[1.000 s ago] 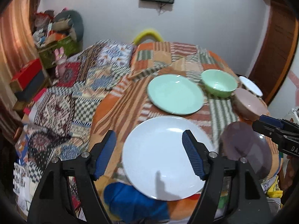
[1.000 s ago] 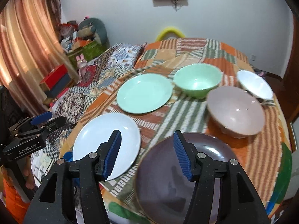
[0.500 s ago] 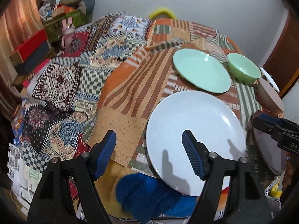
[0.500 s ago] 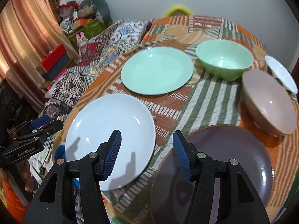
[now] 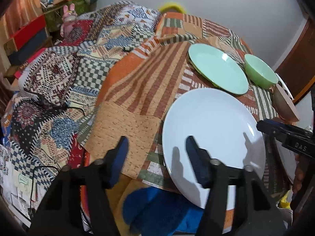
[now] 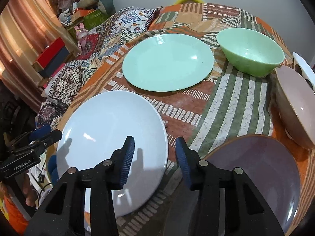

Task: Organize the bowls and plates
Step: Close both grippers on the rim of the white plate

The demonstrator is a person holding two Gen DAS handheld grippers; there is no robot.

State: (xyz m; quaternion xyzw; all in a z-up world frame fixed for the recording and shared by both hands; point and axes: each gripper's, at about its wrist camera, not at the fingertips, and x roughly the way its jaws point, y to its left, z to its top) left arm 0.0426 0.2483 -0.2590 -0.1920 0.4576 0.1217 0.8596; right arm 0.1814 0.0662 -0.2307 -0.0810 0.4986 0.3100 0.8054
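Observation:
A pale white plate (image 5: 212, 137) (image 6: 112, 137) lies at the near edge of the table. My left gripper (image 5: 156, 145) hovers over its left rim, jaws closing, pads clear of the plate. My right gripper (image 6: 155, 144) hangs over its right rim, jaws also closing, nothing pressed between them. Each gripper shows in the other's view: the left gripper (image 6: 45, 135) and the right gripper (image 5: 263, 125). Behind lie a green plate (image 6: 167, 63), a green bowl (image 6: 250, 51), a pinkish bowl (image 6: 295, 106) and a small white bowl (image 6: 303, 68). A purple plate (image 6: 256, 169) sits near right.
A striped patchwork cloth (image 6: 226, 102) covers the round table. A quilt-covered bed (image 5: 59, 74) lies to the left, with boxes (image 5: 25, 33) and toys behind it. Something blue (image 5: 157, 206) sits below the table's near edge. A wooden door (image 5: 295, 59) stands at the right.
Both grippers have come down and closer to the white plate, which now looks larger. Both pairs of jaws stand narrower than before. The left view has swung towards the plate's left rim.

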